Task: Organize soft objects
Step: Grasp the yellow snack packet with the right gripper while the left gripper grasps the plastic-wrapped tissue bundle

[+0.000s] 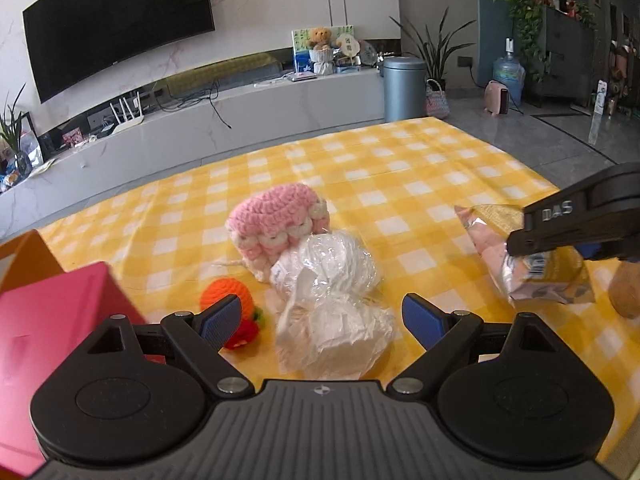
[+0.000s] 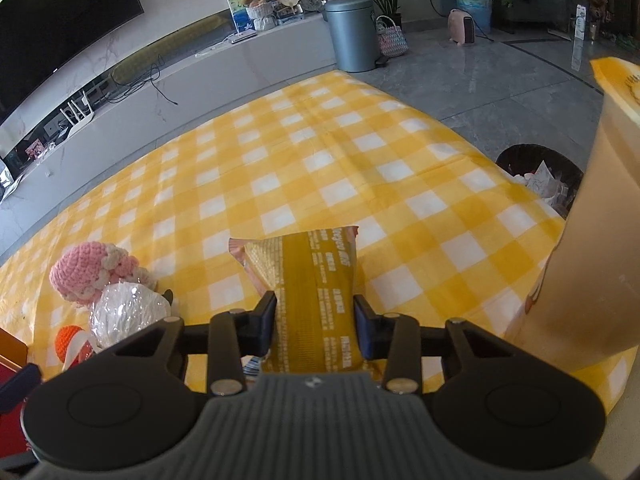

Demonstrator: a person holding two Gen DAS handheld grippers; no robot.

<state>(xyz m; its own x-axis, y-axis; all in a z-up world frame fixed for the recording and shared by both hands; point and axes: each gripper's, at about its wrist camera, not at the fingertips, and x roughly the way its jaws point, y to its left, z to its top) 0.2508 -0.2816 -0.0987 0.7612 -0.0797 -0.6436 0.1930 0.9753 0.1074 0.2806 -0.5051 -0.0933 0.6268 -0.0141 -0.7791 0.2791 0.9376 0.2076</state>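
Observation:
My left gripper (image 1: 322,322) is open, its blue pads either side of a white ball wrapped in clear plastic (image 1: 332,300) on the yellow checked cloth (image 1: 380,168). Behind the ball lies a pink crocheted piece (image 1: 276,220), and an orange crocheted toy (image 1: 228,300) sits at its left. My right gripper (image 2: 316,320) is shut on a yellow and pink snack packet (image 2: 308,280) and holds it above the cloth. The packet (image 1: 532,264) and right gripper (image 1: 516,246) also show at the right of the left wrist view.
A pink-red box (image 1: 52,320) stands at the left. A tall beige and orange container (image 2: 592,240) stands close on the right. A black waste bin (image 2: 540,176) sits past the table's right edge. A TV cabinet (image 1: 240,108) runs along the back wall.

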